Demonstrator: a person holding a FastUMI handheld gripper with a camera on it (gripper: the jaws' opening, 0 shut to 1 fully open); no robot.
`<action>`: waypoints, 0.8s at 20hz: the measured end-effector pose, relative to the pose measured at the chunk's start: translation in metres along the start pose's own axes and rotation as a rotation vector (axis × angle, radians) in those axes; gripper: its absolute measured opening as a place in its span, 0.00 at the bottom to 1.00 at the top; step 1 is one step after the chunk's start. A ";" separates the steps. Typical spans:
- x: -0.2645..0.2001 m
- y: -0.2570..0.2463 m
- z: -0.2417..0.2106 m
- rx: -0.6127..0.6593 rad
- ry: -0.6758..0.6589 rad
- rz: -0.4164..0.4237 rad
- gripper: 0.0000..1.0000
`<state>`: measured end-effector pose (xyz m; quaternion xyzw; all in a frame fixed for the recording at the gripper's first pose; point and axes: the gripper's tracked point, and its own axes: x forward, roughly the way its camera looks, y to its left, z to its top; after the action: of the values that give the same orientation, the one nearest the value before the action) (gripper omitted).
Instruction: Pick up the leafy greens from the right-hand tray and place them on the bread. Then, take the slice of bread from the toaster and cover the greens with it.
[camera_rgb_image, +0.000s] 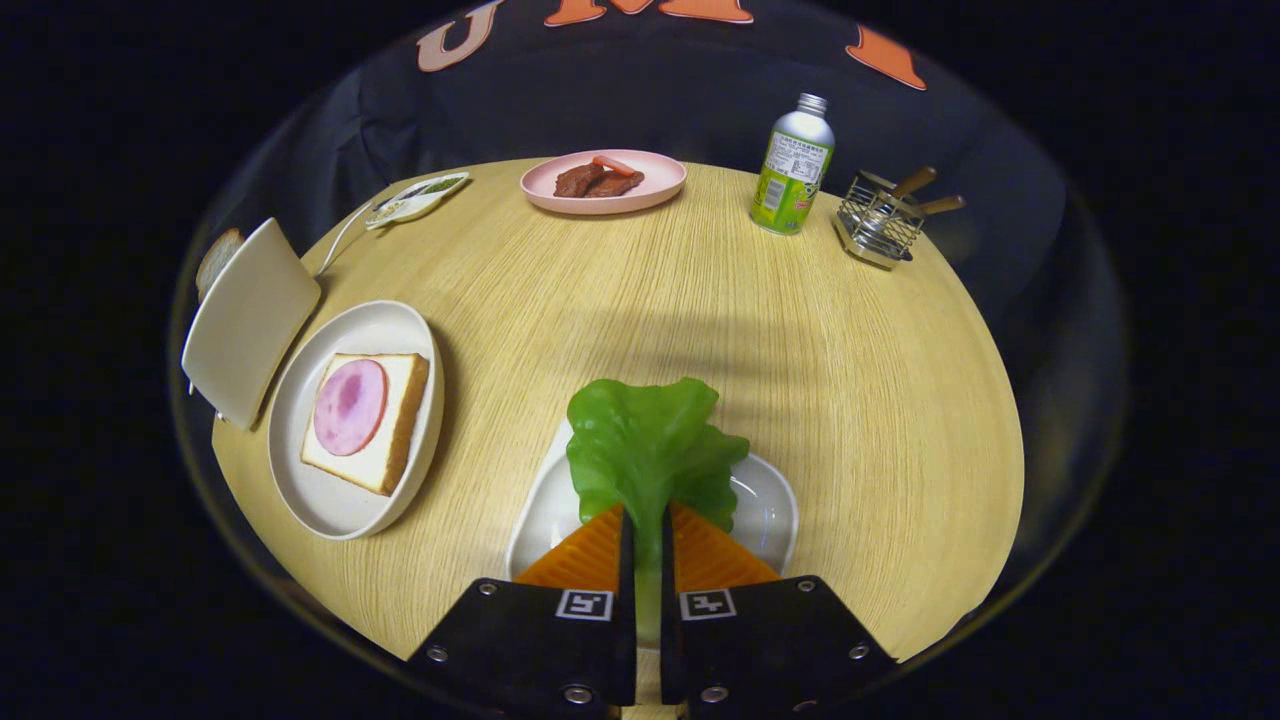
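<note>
A green lettuce leaf is pinched by its stem between my two fingers; my gripper is shut on it over a small white tray. To the left of the fingers, a white plate holds a slice of bread topped with a round pink ham slice. Beyond that plate stands a cream toaster, with a slice of bread poking out behind it.
On the round wooden table, far beyond the fingers, sit a pink plate of brown meat pieces, a green-labelled bottle and a wire rack with wooden handles. A small white dish lies at the far left.
</note>
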<state>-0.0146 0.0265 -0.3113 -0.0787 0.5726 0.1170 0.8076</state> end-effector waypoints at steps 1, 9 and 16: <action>-0.003 0.001 0.003 0.008 -0.011 0.006 0.10; -0.033 0.030 0.025 0.014 -0.086 0.080 0.10; -0.045 0.086 0.049 -0.031 -0.126 0.190 0.10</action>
<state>-0.0084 0.1170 -0.2526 -0.0291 0.5239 0.2065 0.8259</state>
